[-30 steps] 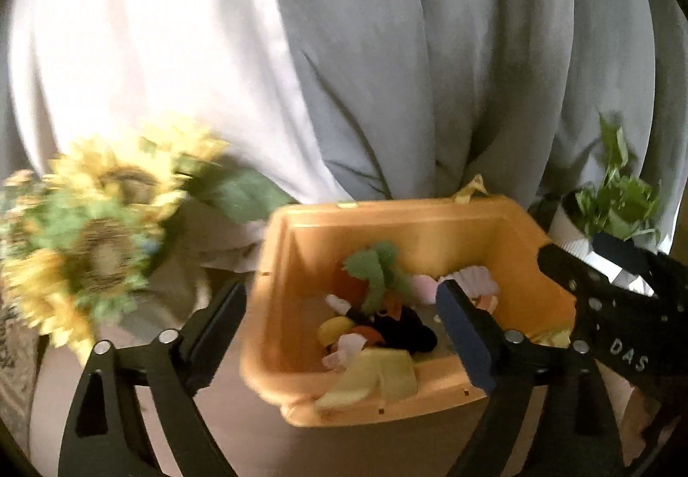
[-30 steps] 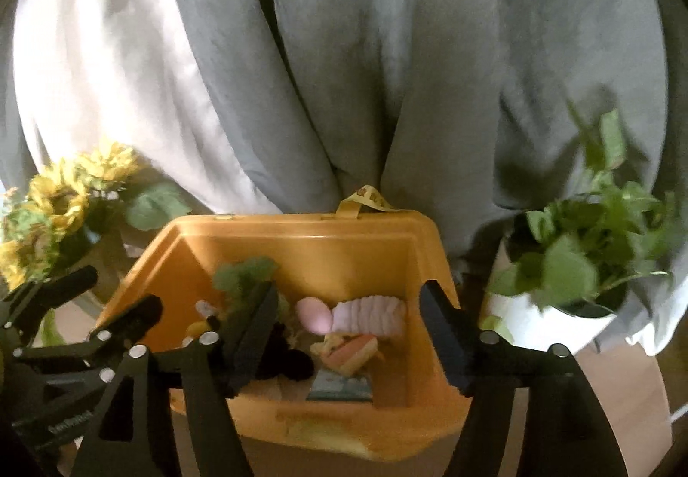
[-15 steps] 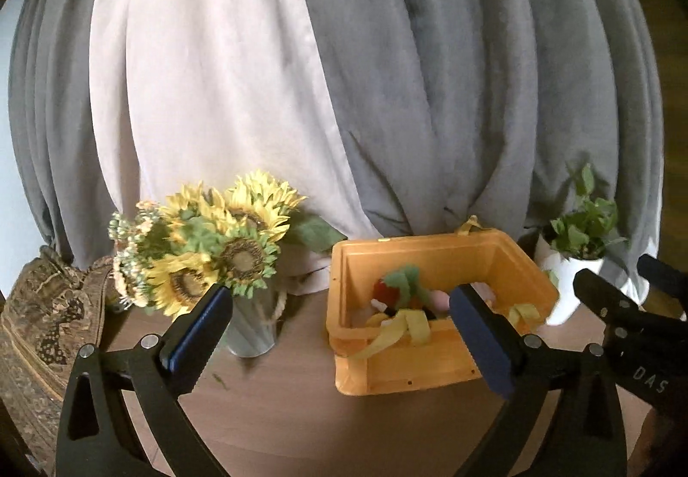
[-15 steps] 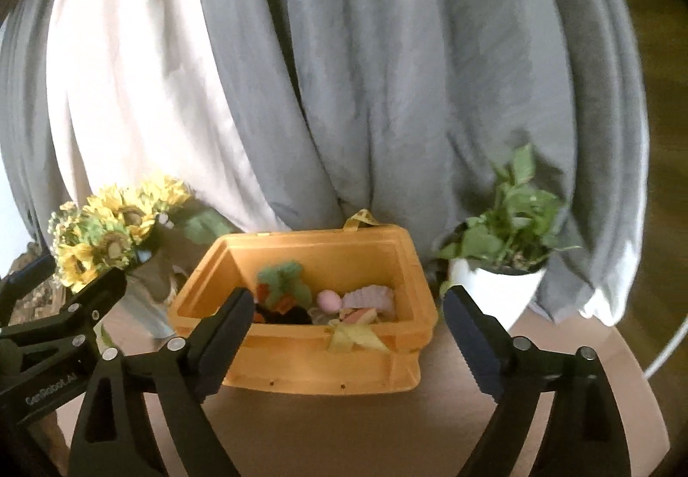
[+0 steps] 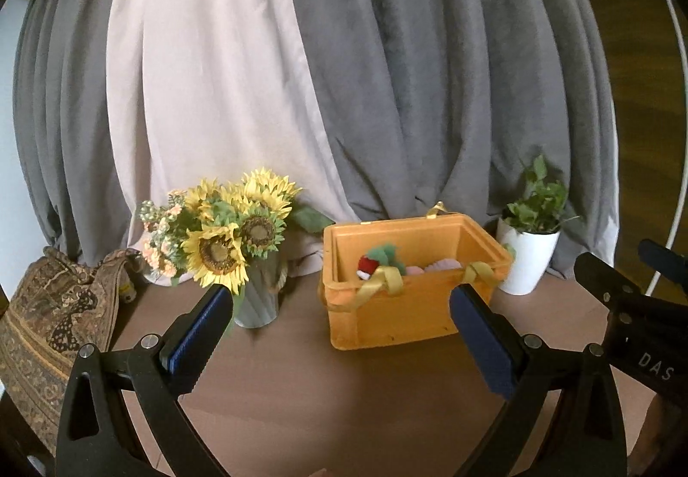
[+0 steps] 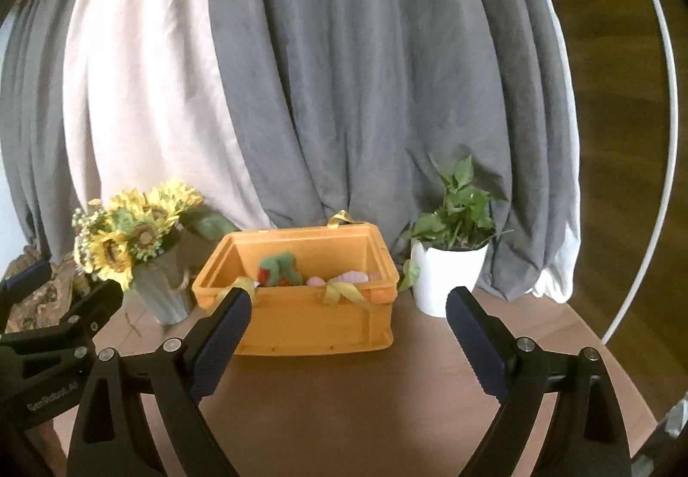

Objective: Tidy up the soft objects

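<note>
Toys (image 6: pixel 279 268) half-hidden in orange crate (image 6: pixel 301 322) (kinds unclear) | left claw (image 5: pixel 339 337) wide, empty | right claw (image 6: pixel 348 341) wide, empty

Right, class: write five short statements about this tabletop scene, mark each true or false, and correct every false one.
1. The orange bin holds soft toys. True.
2. The left gripper grips a toy. False: it is open and holds nothing.
3. The sunflowers stand in the white pot. False: they are in a grey vase; the white pot holds a green plant.
4. The right gripper is open. True.
5. The bin lies tipped over. False: it stands upright.
</note>
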Motion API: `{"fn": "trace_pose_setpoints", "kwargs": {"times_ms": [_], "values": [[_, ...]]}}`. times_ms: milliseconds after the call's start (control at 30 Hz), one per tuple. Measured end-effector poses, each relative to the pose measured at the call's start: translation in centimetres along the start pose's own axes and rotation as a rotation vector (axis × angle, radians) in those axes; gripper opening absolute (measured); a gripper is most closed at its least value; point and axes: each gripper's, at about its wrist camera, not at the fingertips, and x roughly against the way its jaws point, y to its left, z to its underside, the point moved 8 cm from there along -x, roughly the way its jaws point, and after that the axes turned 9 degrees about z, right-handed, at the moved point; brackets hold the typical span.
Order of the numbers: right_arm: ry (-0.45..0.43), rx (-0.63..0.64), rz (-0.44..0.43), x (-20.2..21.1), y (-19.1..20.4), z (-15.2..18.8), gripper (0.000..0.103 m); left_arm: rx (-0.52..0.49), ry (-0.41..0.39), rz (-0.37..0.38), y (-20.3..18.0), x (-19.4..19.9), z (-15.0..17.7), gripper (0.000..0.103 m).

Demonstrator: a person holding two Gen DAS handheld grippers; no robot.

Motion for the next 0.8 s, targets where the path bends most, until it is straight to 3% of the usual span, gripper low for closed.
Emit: {"fn": "trace_pose_setpoints", "kwargs": {"times_ms": [800], "values": [[-0.019, -0.008, -0.029, 11.9, -6.2, 4.3, 0.095, 0.002, -0.028, -0.044, -5.8, 12.8, 4.6, 0.103]]}}
